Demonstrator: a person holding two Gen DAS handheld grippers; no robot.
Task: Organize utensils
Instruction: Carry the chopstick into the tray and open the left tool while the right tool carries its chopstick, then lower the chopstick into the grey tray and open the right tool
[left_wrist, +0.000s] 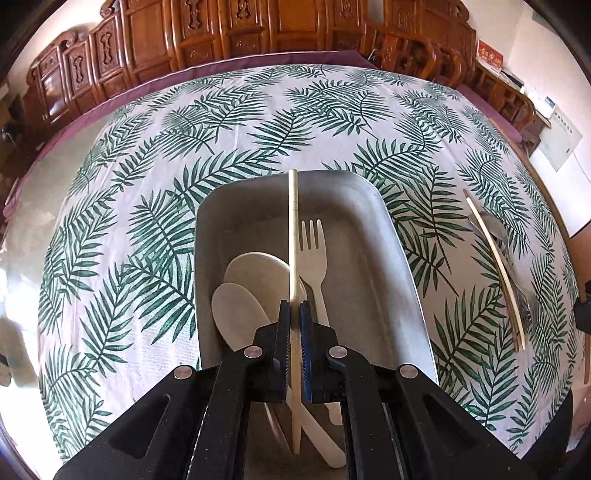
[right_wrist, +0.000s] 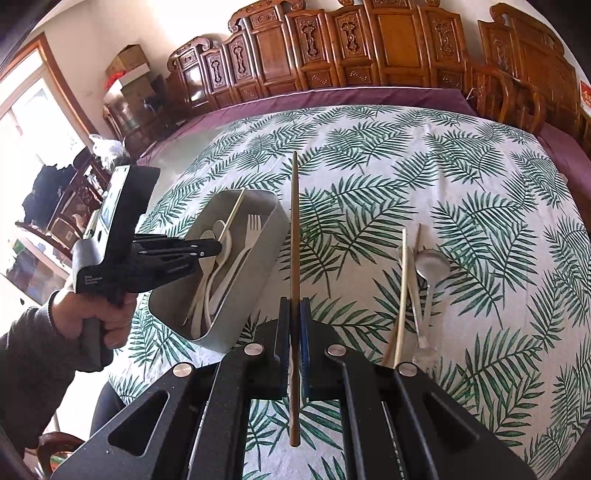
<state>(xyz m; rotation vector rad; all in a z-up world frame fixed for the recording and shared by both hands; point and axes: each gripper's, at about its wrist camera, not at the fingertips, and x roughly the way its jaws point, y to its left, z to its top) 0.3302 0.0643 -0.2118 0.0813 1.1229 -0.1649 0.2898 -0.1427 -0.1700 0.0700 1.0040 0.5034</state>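
Two wrist cams, both tilted down at the surface (left_wrist: 236, 122)

Left one sits close over the tray (left_wrist: 402, 258); right one hangs further back, facing the cabinets (right_wrist: 369, 48). Both catch the tray, leaf cloth and loose utensils.

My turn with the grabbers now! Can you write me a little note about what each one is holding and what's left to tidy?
Left tool: shut on a cream chopstick, held over the grey bin.
Right tool: shut on a brown chopstick, over the tablecloth beside the bin.
Done: cream fork and cream spoons are in the bin.
Left: drop both chopsticks in, then fetch the metal spoon and loose chopsticks beside it.
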